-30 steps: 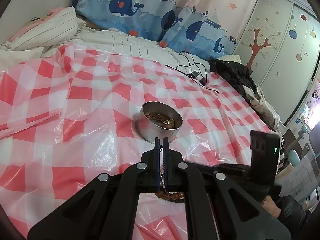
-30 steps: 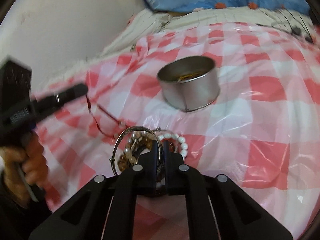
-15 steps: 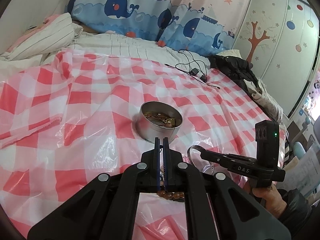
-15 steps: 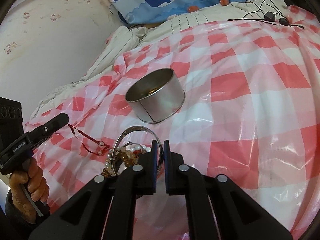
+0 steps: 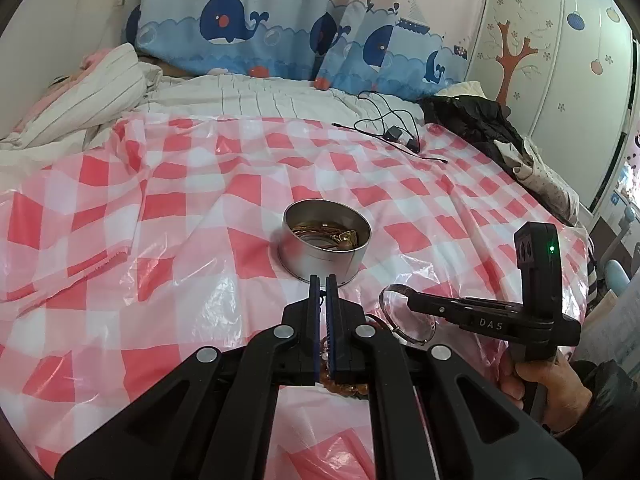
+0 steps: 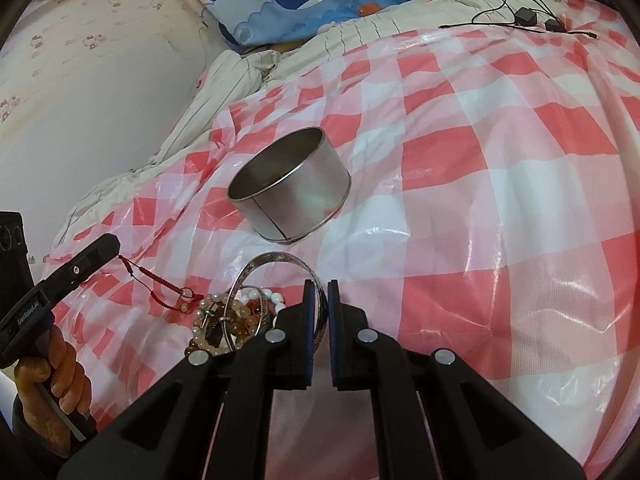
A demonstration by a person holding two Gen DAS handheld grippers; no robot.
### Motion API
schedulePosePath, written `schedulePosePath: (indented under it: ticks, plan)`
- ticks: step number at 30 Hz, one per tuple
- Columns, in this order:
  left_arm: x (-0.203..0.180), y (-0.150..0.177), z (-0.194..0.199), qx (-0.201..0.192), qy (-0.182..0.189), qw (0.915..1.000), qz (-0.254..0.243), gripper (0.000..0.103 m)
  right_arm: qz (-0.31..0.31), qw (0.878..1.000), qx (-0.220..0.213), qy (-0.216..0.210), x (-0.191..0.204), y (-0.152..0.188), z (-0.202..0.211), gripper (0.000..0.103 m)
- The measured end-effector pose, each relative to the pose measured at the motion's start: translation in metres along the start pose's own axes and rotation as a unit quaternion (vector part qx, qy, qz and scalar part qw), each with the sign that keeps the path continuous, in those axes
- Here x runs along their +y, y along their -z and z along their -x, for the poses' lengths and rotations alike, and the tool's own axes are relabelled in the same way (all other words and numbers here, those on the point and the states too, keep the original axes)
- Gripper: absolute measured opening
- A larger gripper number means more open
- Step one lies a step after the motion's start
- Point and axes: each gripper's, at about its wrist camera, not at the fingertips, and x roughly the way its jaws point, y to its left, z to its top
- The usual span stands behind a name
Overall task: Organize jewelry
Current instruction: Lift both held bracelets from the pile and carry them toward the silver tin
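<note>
You're over a checked plastic sheet on a bed; whale curtain behind. Left gripper pinches red cord; right gripper clamps bangle.

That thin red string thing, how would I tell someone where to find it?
Start at the round metal tin on the red-checked plastic sheet. Nearer the camera lies a heap of bead bracelets with a silver bangle. The red cord bracelet stretches from that heap to the left gripper: the only braided string, not beads or metal.

Red-and-white checked sheet, silver tin, red cord, blue whale-print curtain
</note>
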Motion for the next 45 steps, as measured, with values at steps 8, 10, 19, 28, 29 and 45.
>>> schedulePosePath:
  ticks: [8, 10, 19, 28, 29, 45]
  plan:
    - [0.007, -0.003, 0.004, -0.014, 0.004, 0.9996, 0.024, 0.002, -0.007, 1.0, 0.0, 0.003, -0.002, -0.001, -0.001, 0.007]
    - [0.013, -0.004, 0.006, -0.019, 0.008, 0.9991, 0.037, 0.002, -0.008, 1.0, 0.0, 0.003, -0.003, -0.001, -0.002, 0.007]
    - [0.022, -0.003, 0.004, -0.019, 0.01, 0.998, 0.059, 0.002, -0.011, 1.0, 0.001, 0.003, -0.004, -0.001, -0.002, 0.007]
    - [0.009, -0.027, 0.002, -0.033, 0.048, 0.9969, 0.054, 0.002, -0.033, 0.999, -0.01, -0.005, -0.011, -0.003, 0.003, 0.007]
    - [0.006, -0.034, 0.0, -0.035, 0.051, 0.9968, 0.05, 0.002, -0.034, 0.999, -0.011, -0.006, -0.011, -0.002, 0.004, 0.007]
    - [-0.032, -0.098, -0.069, -0.031, 0.098, 0.9933, 0.053, 0.003, -0.05, 0.998, -0.022, -0.016, -0.014, -0.006, 0.012, 0.007]
